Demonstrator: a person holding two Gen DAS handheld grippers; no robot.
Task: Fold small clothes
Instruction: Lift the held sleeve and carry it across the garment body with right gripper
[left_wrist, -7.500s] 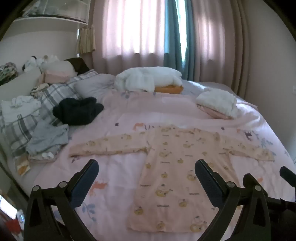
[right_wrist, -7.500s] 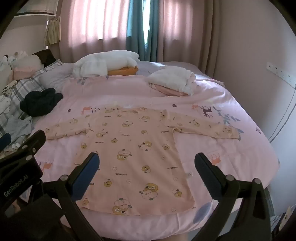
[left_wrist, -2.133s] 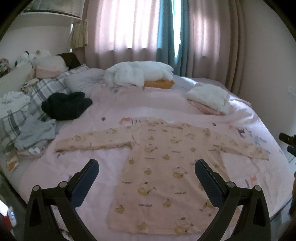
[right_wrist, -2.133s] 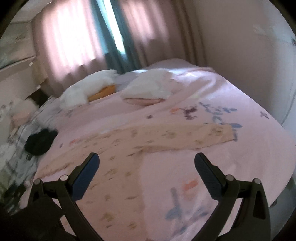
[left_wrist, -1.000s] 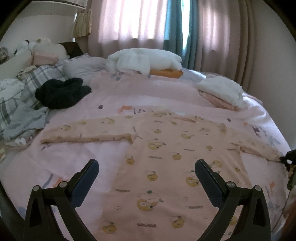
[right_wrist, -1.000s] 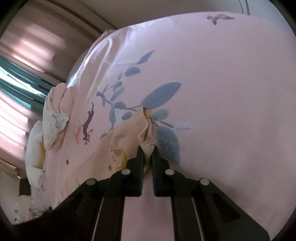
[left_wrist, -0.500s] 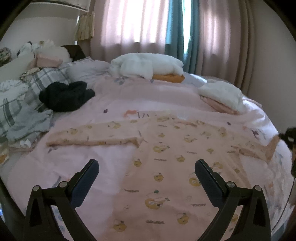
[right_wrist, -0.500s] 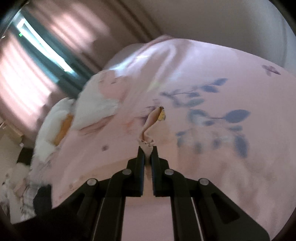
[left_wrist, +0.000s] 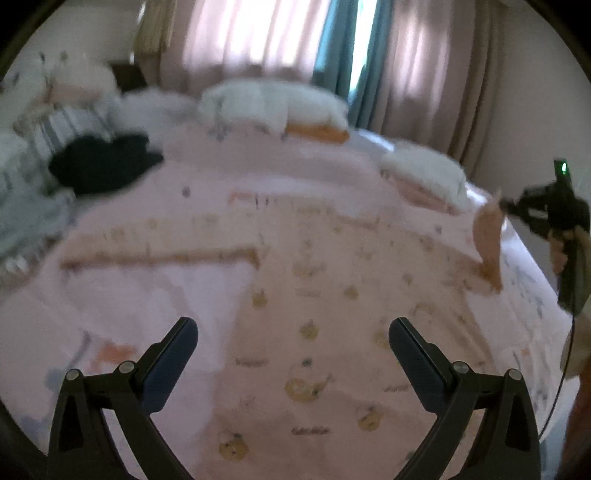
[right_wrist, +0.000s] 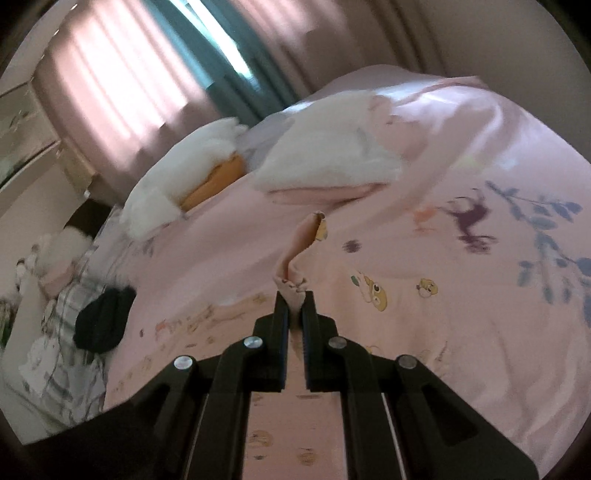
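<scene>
A pale peach long-sleeved baby top with small bear prints lies flat on the pink bed. My right gripper is shut on the cuff of its right sleeve, which hangs lifted above the bed. In the left wrist view that raised sleeve stands up at the right, with the right gripper at its top end. The left sleeve lies stretched out flat. My left gripper hovers open over the lower body of the top, with nothing between its fingers.
A black garment and grey clothes lie at the left by plaid pillows. White bedding on an orange item sits at the back. A folded white and pink pile rests at the back right. Curtains hang behind.
My right gripper has lifted the right sleeve cuff off the bed and carried it up and inward. The left gripper has moved slightly lower over the top, still open.
</scene>
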